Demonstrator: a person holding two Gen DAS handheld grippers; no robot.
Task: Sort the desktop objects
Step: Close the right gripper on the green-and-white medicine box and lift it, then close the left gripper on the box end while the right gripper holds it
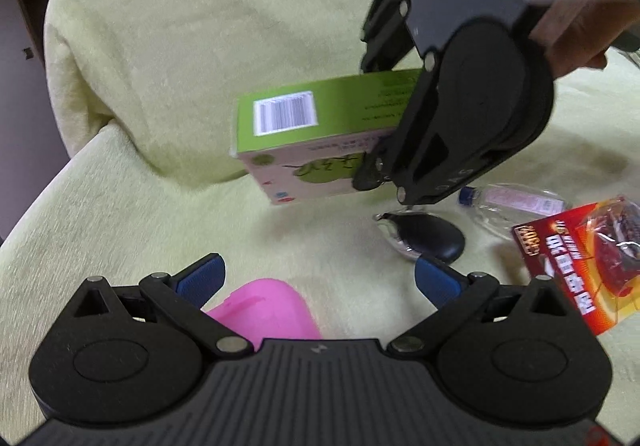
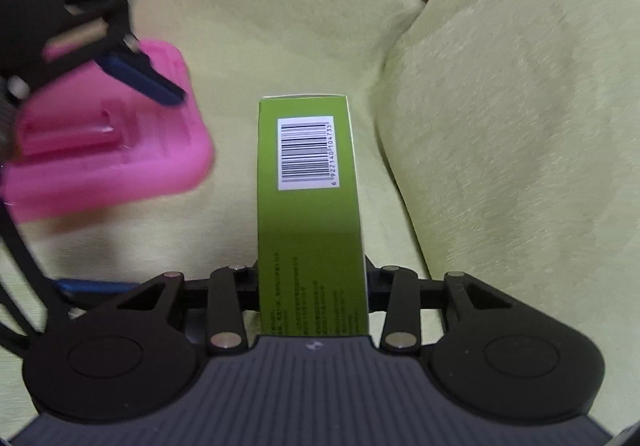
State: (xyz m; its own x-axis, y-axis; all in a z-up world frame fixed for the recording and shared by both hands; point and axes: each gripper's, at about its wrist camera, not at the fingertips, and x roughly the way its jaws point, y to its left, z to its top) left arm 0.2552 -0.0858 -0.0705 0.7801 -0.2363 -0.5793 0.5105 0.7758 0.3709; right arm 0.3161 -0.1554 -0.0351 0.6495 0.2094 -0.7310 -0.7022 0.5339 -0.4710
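A green box (image 2: 312,206) with a barcode sits clamped between the fingers of my right gripper (image 2: 312,282), held above the pale yellow-green plush cover. The left wrist view shows the same box (image 1: 316,126) in the right gripper (image 1: 366,122) at upper right. My left gripper (image 1: 320,280) stands open, its blue pads (image 1: 200,278) wide apart. A pink plastic case (image 1: 264,310) lies low between them; I cannot tell if they touch it. In the right wrist view the pink case (image 2: 108,134) is at left, with one blue finger (image 2: 140,78) across it.
On the cover to the right lie a black and silver mouse (image 1: 432,236), a small clear bottle (image 1: 512,202) with a blue cap, and a red snack packet (image 1: 580,258). A plush back cushion (image 1: 200,26) rises behind. A hand (image 1: 576,46) holds the right gripper.
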